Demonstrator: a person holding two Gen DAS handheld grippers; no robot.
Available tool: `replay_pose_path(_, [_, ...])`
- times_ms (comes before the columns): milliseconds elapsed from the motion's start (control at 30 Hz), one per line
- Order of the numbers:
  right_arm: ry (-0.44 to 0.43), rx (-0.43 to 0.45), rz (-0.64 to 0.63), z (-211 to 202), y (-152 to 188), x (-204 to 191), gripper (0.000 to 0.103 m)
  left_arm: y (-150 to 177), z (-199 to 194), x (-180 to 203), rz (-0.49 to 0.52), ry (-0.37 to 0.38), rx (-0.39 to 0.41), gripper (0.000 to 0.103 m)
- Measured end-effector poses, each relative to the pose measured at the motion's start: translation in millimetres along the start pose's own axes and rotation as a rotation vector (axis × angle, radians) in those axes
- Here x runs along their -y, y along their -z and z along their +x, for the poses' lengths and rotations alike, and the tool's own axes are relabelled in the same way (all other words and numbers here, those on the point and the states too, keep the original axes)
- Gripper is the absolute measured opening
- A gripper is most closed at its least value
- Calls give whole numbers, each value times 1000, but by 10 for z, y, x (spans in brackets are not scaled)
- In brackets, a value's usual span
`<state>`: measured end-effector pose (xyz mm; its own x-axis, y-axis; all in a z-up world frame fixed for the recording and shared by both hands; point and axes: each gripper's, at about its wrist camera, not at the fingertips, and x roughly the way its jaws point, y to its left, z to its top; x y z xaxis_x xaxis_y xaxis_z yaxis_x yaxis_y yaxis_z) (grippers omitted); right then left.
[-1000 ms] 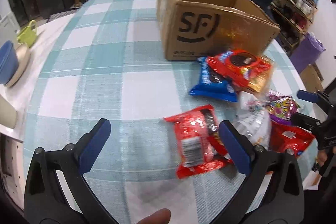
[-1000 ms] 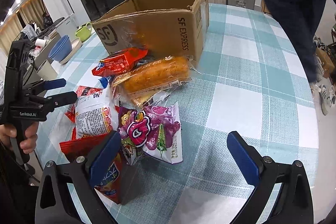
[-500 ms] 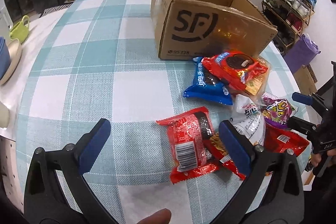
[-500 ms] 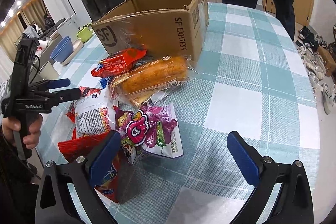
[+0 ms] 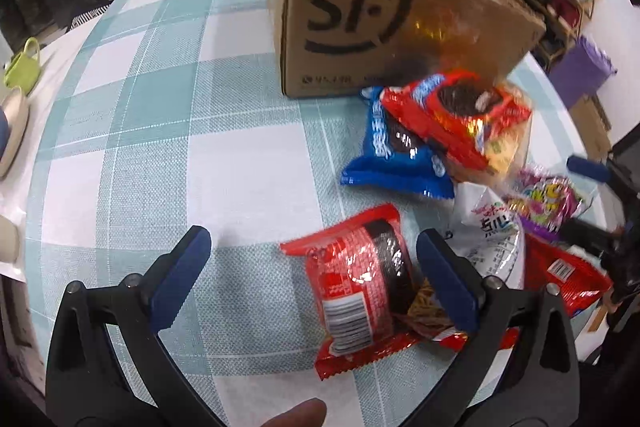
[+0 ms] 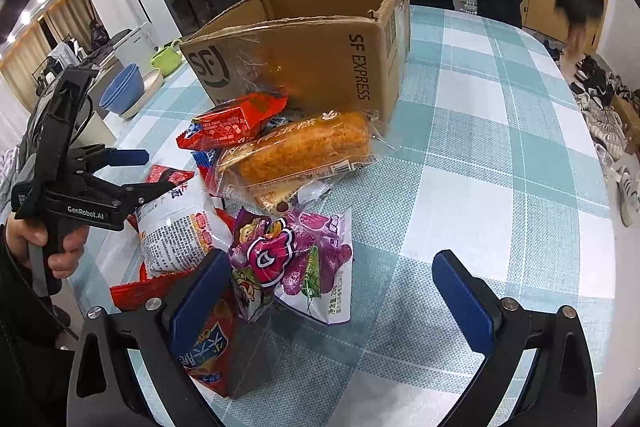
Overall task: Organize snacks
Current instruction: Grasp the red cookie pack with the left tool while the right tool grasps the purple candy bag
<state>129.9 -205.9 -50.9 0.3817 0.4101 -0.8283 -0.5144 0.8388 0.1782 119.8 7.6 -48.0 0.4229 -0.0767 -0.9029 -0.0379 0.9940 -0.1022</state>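
Snacks (image 6: 280, 183) piled beside box (image 6: 320, 55), bread pointing boxward

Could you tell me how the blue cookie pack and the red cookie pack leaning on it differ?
The blue cookie pack lies flat on the tablecloth, while the red cookie pack rests tilted, partly on top of it. The blue one is half covered; the red one shows its whole face. The red one sits nearer the cardboard box. Both picture dark sandwich cookies and lie outside the box.

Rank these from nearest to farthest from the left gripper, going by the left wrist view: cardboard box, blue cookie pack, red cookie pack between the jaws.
1. Red cookie pack, between the open jaws of the left gripper, toward the right one.
2. Blue cookie pack, ahead, to the right.
3. Cardboard box, farthest, behind the pile.
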Motion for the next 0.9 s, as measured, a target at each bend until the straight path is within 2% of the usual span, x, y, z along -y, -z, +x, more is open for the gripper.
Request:
replay_pose_path(267, [-20,-18,-8,24,-24,-34,102,137,-73,-230,-26,-65,-12,103])
replay_pose_path(467, [-54,-70,-18,137,-56,-111,101,256,-122,-259,-45,-40,-14,102])
replay_pose_path(533, [-51,-77,-19,155,-44,-114,90,298,-132,-249,-43,-29,-15,102])
replay_pose_path(600, [-56,-81,-18,159,-24,-112,84,351,-151,-211,-39,-18,-18,93])
replay_pose_path(667, [-59,-81,-20,156,-5,-115,84,380,-157,-178,-31,-17,-18,88])
replay_pose_path(733, [-63,-82,-23,156,13,-126,77,402,-174,-151,-20,-17,-10,84])
replay_pose_path(833, [-69,-81,-37,154,34,-159,70,404,-199,-118,-9,1,1,72])
replay_pose_path(900, [-59,-68,-51,127,60,-190,66,406,-216,-95,-3,6,7,59])
